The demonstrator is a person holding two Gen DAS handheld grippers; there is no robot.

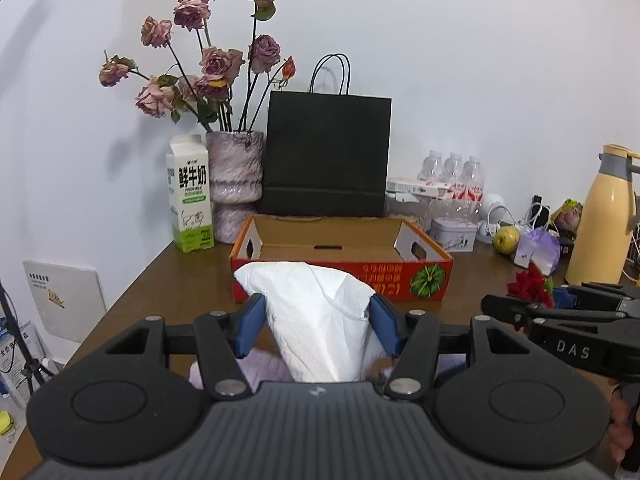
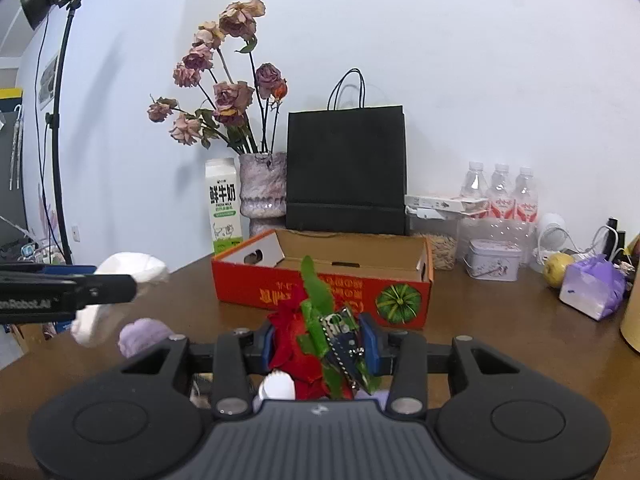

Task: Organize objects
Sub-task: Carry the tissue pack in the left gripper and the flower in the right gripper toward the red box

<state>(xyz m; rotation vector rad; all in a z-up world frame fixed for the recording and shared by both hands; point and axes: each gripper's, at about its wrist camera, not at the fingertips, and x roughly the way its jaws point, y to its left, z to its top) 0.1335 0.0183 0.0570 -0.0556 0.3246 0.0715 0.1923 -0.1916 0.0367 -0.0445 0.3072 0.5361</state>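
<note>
Nearest the lens in the left wrist view: left gripper (image 1: 316, 320), blue pads clamped on a white tissue wad (image 1: 320, 312) w/ something lilac hanging under it, held up off the table. Right gripper (image 2: 320, 336) likewise clamped, on a bundle: red artificial flower (image 2: 292, 336) w/ green leaf sticking up, plus what looks like a small keychain item on a bead chain, can't tell exactly what. Key relation: the open cardboard tray (image 2: 352, 248), red-sided w/ a melon print, sits straight ahead of both grippers, long axis running left-right across the view, near wall facing the tools; inside looks bare. Both loads are above table level and short of that near wall, so prob. next is carry fwd over the rim and let go inside. Left gripper seems about centred on the tray, right one a bit toward its right half; neither clearly nearer. Behind the tray: black paper bag (image 1: 328, 156), vase (image 1: 236, 184) of dried roses, milk carton (image 1: 190, 196). To the right, clear of the path: small tin (image 2: 494, 260), water bottles (image 2: 500, 196), yellow-green fruit (image 2: 558, 268), lilac tissue pack (image 2: 592, 288). Only obstacle I'd judge is the tray's near wall.
</note>
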